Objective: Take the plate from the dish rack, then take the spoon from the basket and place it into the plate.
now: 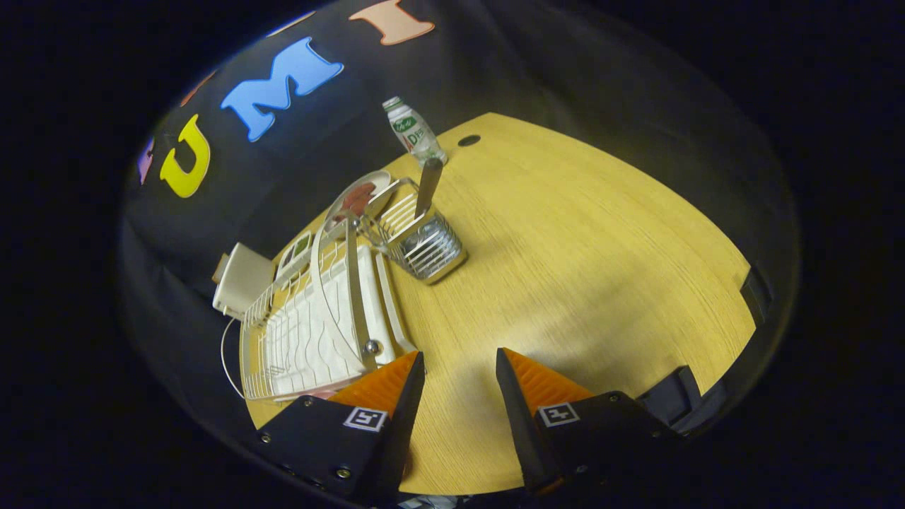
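A white wire dish rack (311,332) lies on the wooden table (580,268), ahead and left of my fingers. A plate (357,201) with a reddish print leans at the rack's far end. A wire basket (424,247) hangs on the rack's right side, and a spoon (428,185) stands in it, handle up. My gripper (459,367) is open over bare table, just right of the rack's near corner, with nothing between its fingers.
A small bottle (413,131) with a green label stands beyond the basket near the table's far edge, next to a round cable hole (469,140). A white box (240,279) with a cord sits left of the rack. Bare tabletop stretches right of the basket.
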Demonstrator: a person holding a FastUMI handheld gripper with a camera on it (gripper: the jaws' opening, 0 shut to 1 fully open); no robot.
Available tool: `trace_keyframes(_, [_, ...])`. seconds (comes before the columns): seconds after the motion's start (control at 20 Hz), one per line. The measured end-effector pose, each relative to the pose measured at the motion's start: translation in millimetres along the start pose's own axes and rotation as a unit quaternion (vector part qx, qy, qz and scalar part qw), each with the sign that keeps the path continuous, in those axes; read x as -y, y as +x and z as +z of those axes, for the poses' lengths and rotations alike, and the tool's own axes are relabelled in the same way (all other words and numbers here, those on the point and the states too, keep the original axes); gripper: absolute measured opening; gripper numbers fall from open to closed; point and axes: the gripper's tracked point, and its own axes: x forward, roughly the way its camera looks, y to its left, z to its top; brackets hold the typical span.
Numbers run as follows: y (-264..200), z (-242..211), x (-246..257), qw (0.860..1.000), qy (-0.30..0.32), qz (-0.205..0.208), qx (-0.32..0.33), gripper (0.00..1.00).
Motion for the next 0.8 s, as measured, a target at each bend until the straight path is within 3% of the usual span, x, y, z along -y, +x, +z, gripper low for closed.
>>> trace_keyframes(0.3, [26.6, 79.7, -17.6, 0.988, -0.018, 0.007, 0.150, 0.63])
trace_keyframes(0.8, [77.7, 126.7, -18.3, 0.972, -0.016, 0.018, 0.233, 0.63])
